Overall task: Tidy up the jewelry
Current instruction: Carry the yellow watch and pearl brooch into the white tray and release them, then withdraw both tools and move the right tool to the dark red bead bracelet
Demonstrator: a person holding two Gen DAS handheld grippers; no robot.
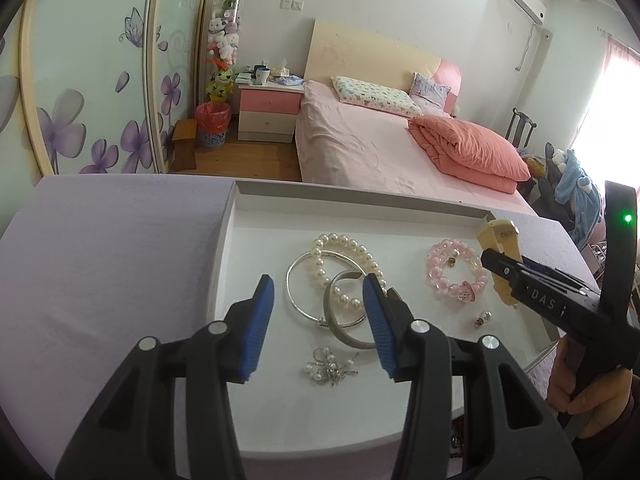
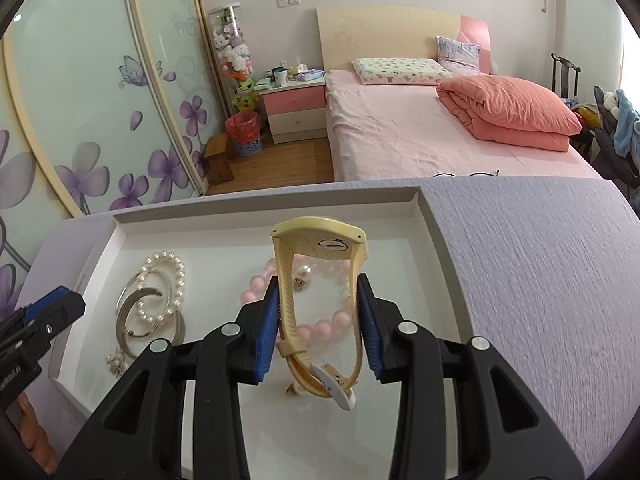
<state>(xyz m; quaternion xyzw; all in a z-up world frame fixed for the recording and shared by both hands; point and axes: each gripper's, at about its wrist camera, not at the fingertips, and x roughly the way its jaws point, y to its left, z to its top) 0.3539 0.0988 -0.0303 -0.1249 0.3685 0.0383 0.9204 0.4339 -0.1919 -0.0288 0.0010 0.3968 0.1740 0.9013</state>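
A white tray (image 1: pixel 248 248) lies on the lilac tabletop and holds the jewelry. My left gripper (image 1: pixel 318 300) is open and empty, hovering over a white pearl bracelet (image 1: pixel 352 246), a thin silver bangle (image 1: pixel 294 292) and a wider silver bangle (image 1: pixel 340 334). A small pearl-and-metal cluster (image 1: pixel 326 368) lies just below. A pink bead bracelet (image 1: pixel 456 276) and a pearl earring (image 1: pixel 482 319) lie to the right. My right gripper (image 2: pixel 318 308) is shut on a cream-yellow wristwatch (image 2: pixel 320 240), held above the tray's right side; the watch also shows in the left wrist view (image 1: pixel 498 240).
The lilac tabletop (image 2: pixel 540 280) spreads on both sides of the tray. Beyond the table's far edge stand a pink bed (image 1: pixel 360 148), a nightstand (image 1: pixel 268 110) and a flowered wardrobe (image 1: pixel 80 100). A hand (image 1: pixel 580 392) grips the right tool.
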